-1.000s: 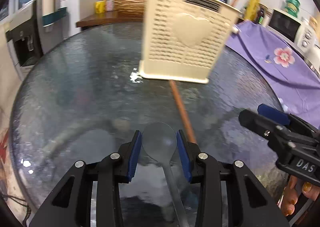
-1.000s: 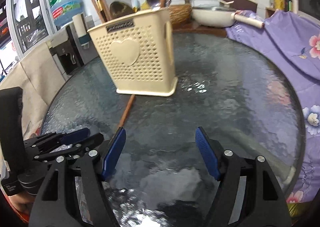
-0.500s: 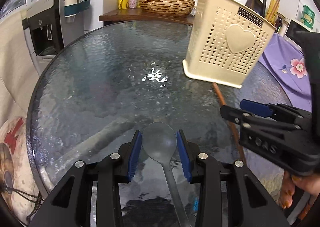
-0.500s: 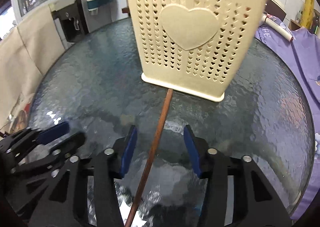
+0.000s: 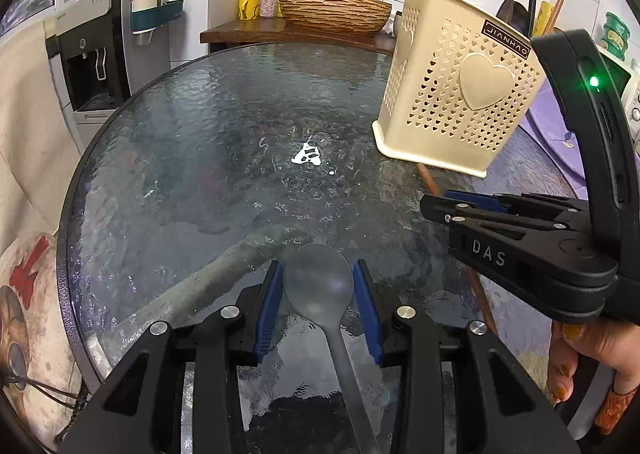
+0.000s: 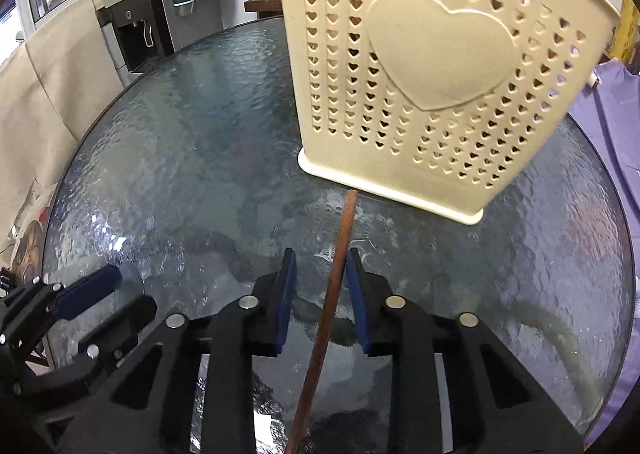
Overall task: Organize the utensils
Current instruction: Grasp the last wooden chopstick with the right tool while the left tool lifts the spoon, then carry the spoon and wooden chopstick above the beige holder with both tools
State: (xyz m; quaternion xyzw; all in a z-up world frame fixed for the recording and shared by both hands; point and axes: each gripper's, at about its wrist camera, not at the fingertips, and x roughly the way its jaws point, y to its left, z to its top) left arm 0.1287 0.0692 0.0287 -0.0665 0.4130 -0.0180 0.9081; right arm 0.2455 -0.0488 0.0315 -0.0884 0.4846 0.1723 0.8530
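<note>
A grey spoon (image 5: 318, 286) lies with its bowl between my left gripper's (image 5: 318, 274) blue pads, which are shut on it just above the glass table (image 5: 200, 141). A cream perforated utensil caddy (image 5: 460, 93) (image 6: 420, 73) with a heart stands upright at the table's far right, with sticks and utensils in it. A brown chopstick (image 6: 338, 274) (image 5: 428, 179) lies on the glass with its tip at the caddy's base. My right gripper (image 6: 320, 274) (image 5: 436, 205) straddles it, jaws closing; the stick is against the right pad with a gap on the left. My left gripper (image 6: 100, 294) shows at lower left.
The round table's rim (image 6: 80, 141) curves along the left. A water dispenser (image 5: 100, 65) stands beyond it, and a wooden shelf with a woven basket (image 5: 332, 7) is behind. A purple flowered cloth (image 6: 612, 141) lies on the right. A person's hand (image 5: 580, 358) holds the right gripper.
My right gripper moved in toward the caddy and over the chopstick, and its jaws narrowed around it. The left gripper swung left at first, then held still, keeping the spoon.
</note>
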